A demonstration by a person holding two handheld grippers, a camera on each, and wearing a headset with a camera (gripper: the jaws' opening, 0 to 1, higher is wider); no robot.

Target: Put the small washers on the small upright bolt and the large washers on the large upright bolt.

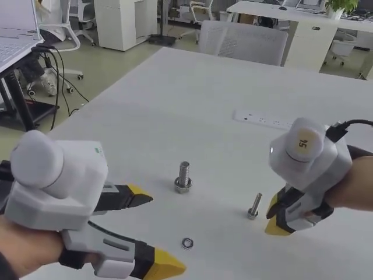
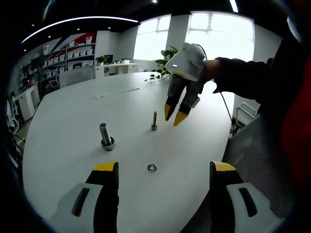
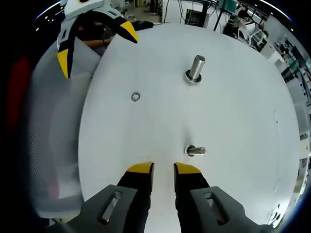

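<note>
One washer loose before wide-spread left tongs; right tongs narrowly parted, empty; power strip beyond.

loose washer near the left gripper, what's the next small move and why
Probably ease the left gripper down over the loose washer and close on it: its jaws stand open, and the washer lies flat on the table just ahead between them.

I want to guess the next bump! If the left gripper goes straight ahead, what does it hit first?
Probably the loose washer on the table, lying ahead between the open jaws of the left gripper; it might pass above.
</note>
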